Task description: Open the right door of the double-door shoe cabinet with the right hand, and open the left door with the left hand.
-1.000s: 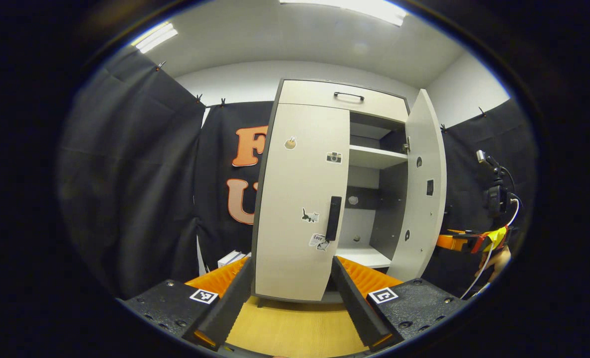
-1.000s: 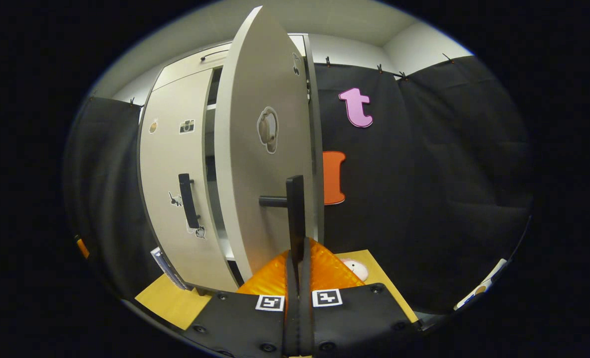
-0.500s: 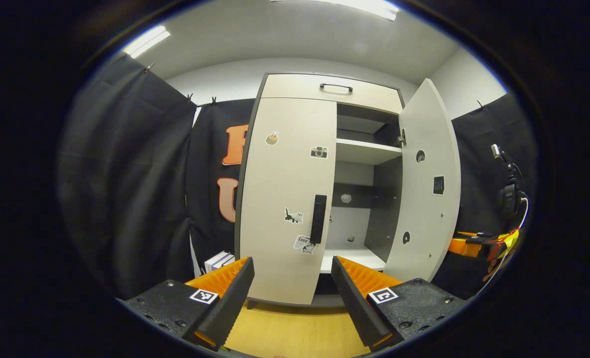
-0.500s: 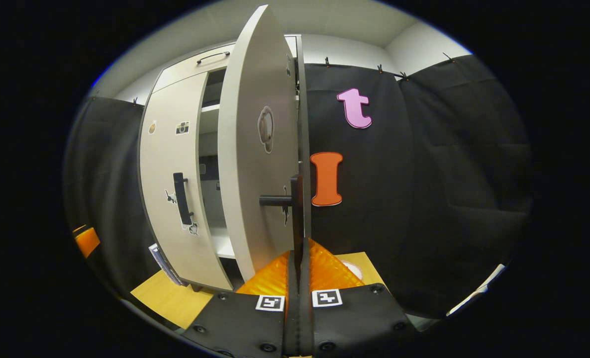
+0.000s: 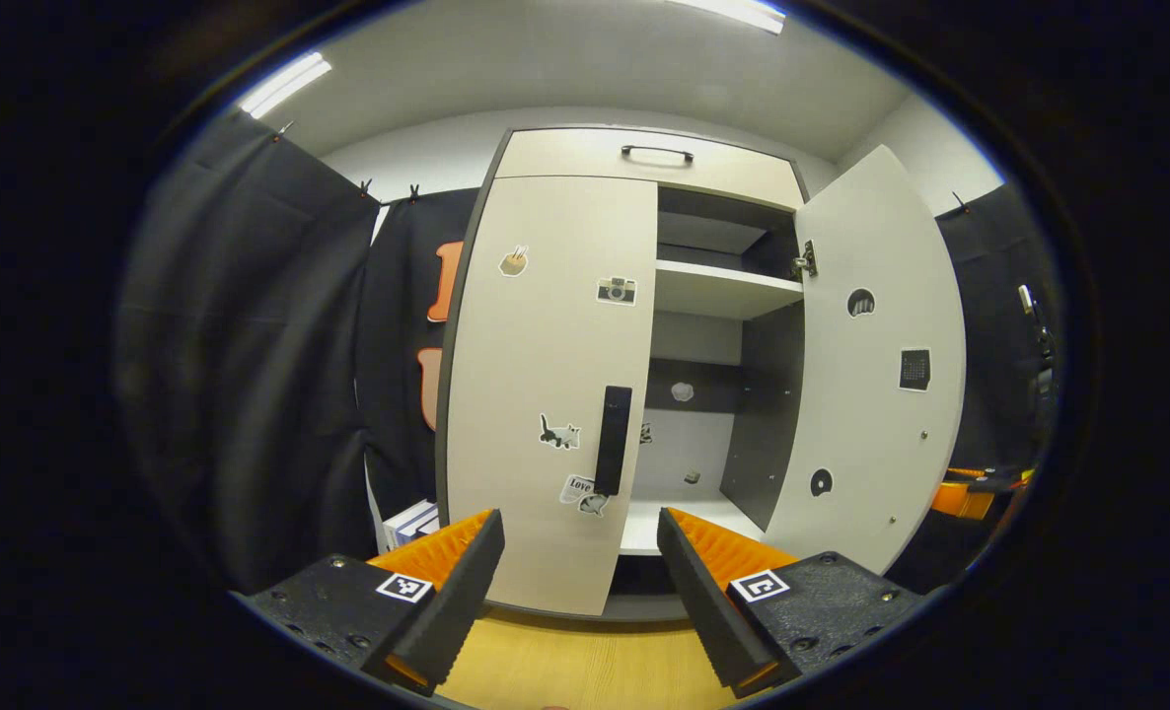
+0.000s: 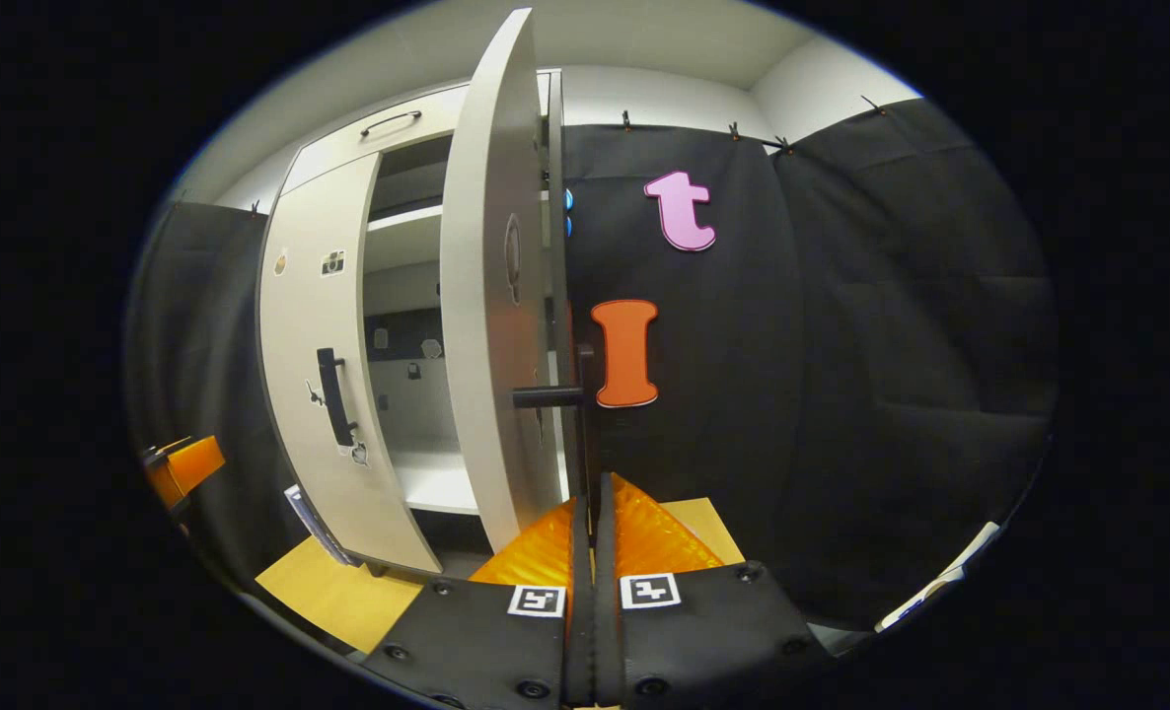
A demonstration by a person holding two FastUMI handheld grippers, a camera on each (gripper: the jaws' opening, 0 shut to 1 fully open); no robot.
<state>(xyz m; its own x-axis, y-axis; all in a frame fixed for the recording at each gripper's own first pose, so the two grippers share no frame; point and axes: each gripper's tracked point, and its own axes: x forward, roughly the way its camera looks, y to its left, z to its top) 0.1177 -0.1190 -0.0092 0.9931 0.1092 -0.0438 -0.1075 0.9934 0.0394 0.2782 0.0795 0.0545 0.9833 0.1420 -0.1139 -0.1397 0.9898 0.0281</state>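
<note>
From my left tongs (image 5: 580,582) I look straight at the shoe cabinet (image 5: 644,163), which stands on the wooden tabletop (image 5: 585,666). These tongs hang wide apart and hold nothing, short of the cabinet, with the lower edge of the left door (image 5: 541,394) showing between their fingers. That left door is shut, flat against the cabinet front; it carries a few small stickers, and its dark vertical handle (image 5: 613,440) sits near its right edge, untouched. Low at the far left, beside the cabinet's foot, a small stack of books (image 5: 409,521) leans by the black cloth. Above both doors runs a drawer front with a slim bar handle (image 5: 656,153). To the right of the left door the cabinet stands exposed: a pale shelf (image 5: 723,291) up high, a dark back panel, and a white floor board (image 5: 679,518) low down. Further right, the right door (image 5: 876,365) is swung well out on its hinge, its inner face turned to me. At the far right edge a bit of my right tongs (image 5: 980,488) peeps from behind that door. In the right gripper view, the left door (image 6: 314,345) and its handle (image 6: 333,396) lie to the left, then the open compartment, then the right door (image 6: 491,296) almost edge-on. My right tongs (image 6: 588,513) are clamped together on the right door handle (image 6: 585,414), whose bar runs up from between the fingers.
</note>
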